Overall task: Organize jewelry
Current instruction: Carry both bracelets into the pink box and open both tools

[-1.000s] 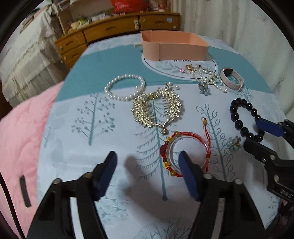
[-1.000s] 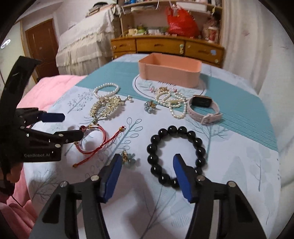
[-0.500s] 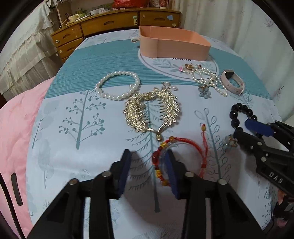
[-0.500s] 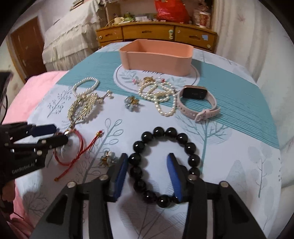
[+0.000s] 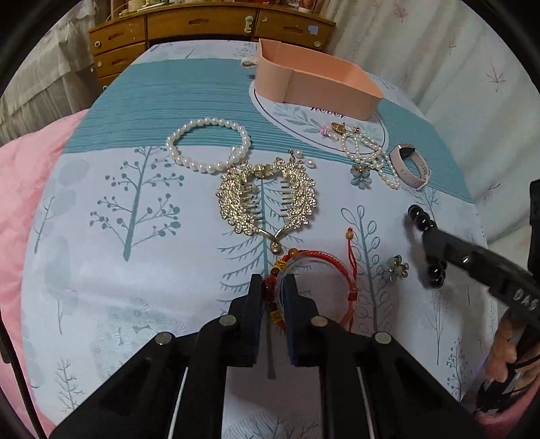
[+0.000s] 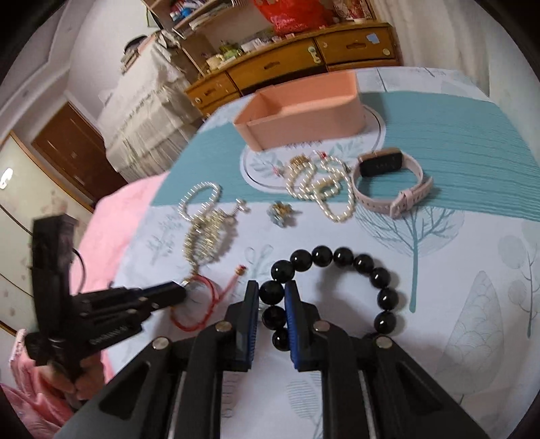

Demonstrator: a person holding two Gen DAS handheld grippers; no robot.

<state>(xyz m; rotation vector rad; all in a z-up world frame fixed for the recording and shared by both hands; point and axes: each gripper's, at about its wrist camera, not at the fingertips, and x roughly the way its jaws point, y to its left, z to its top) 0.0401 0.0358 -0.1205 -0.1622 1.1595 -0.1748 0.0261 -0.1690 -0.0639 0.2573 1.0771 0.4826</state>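
Observation:
My left gripper (image 5: 272, 287) is shut on the beaded side of a red cord bracelet (image 5: 332, 266) lying on the patterned tablecloth; it also shows in the right wrist view (image 6: 202, 304). My right gripper (image 6: 272, 293) is shut on a black bead bracelet (image 6: 341, 256), whose beads show past the right gripper's fingers in the left wrist view (image 5: 420, 219). A pink open box (image 5: 317, 84) stands at the far side of the table; it also shows in the right wrist view (image 6: 303, 108).
A white pearl bracelet (image 5: 206, 145), a gold hair comb (image 5: 266, 199), a pearl necklace tangle (image 5: 364, 148), a pink smartwatch (image 5: 410, 165) and two small flower pieces (image 5: 361, 174) (image 5: 395, 268) lie between the grippers and the box. A pink quilt (image 5: 30, 162) lies left; wooden drawers (image 5: 202, 27) stand behind.
Both grippers moved forward and closed: the left onto the red cord bracelet, the right onto the black bead bracelet. A second ago both were open.

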